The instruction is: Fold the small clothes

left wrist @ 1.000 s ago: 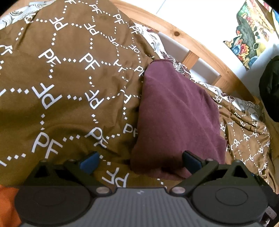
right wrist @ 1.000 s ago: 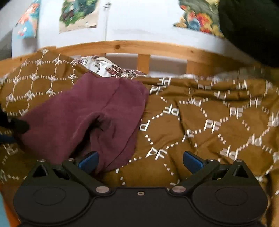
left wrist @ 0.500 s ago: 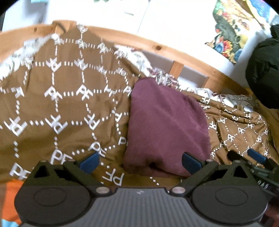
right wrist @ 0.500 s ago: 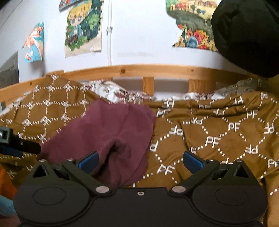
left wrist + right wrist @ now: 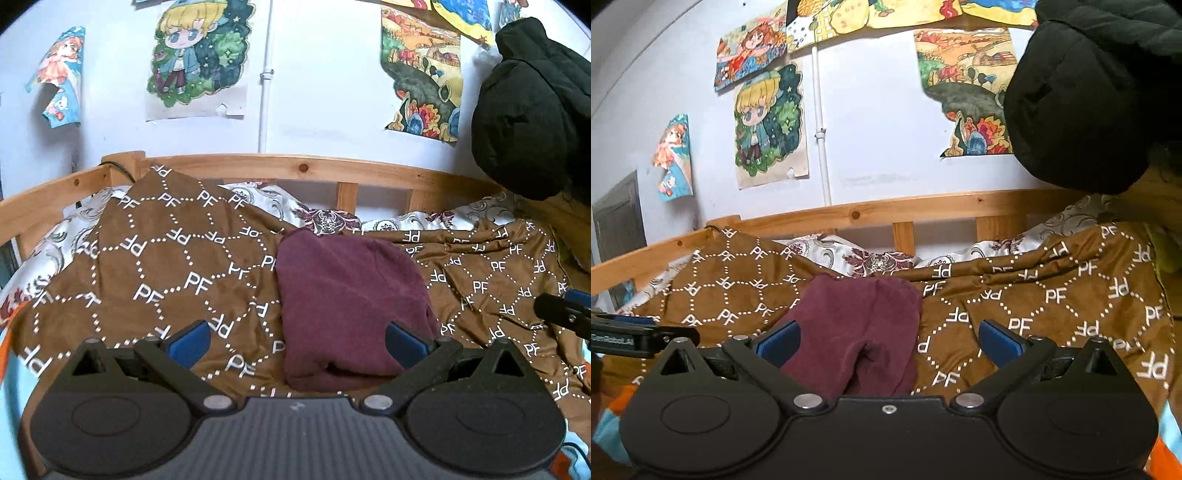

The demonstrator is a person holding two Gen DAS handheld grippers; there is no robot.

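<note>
The left gripper (image 5: 295, 341) is hovering with its blue fingers (image 5: 188, 341) spread wide, gripping nothing. Between the two grippers, the folded maroon garment (image 5: 351, 306) is lying on the brown patterned blanket (image 5: 155, 273) covering the bed. The right gripper (image 5: 886, 341) is likewise holding its fingers (image 5: 999, 341) apart, empty.

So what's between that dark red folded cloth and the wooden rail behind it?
In both views, a strip of white flowered bedding shows between the dark red cloth and the wooden rail, above the edge of the brown blanket.
</note>
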